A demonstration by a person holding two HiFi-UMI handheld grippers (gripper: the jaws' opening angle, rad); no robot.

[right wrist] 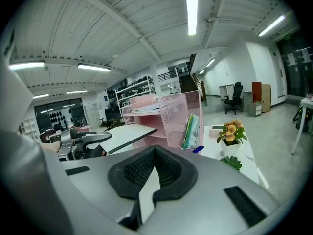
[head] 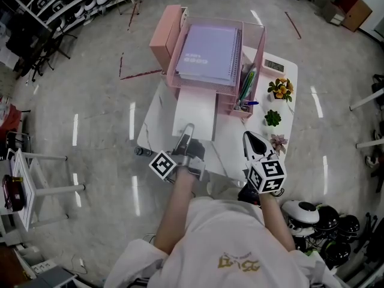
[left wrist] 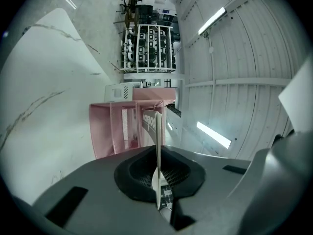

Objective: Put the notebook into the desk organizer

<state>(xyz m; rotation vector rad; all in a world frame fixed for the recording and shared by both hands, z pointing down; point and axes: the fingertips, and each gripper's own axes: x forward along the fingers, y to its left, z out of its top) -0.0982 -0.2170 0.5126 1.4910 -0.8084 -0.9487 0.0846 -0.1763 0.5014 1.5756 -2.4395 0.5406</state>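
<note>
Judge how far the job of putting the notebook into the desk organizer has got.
Done: the white notebook is clamped in the left hand-held gripper. In hand: its far edge sits at the lower opening of the pink desk organizer. A purple notebook lies on the top tray. Left: slide it in and let go.

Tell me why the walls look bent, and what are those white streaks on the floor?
Right gripper view: wide lens bows the ceiling, corners black. Left gripper view: same bend, tipped sideways. Head view: streaks on the floor are lamp glare.
</note>
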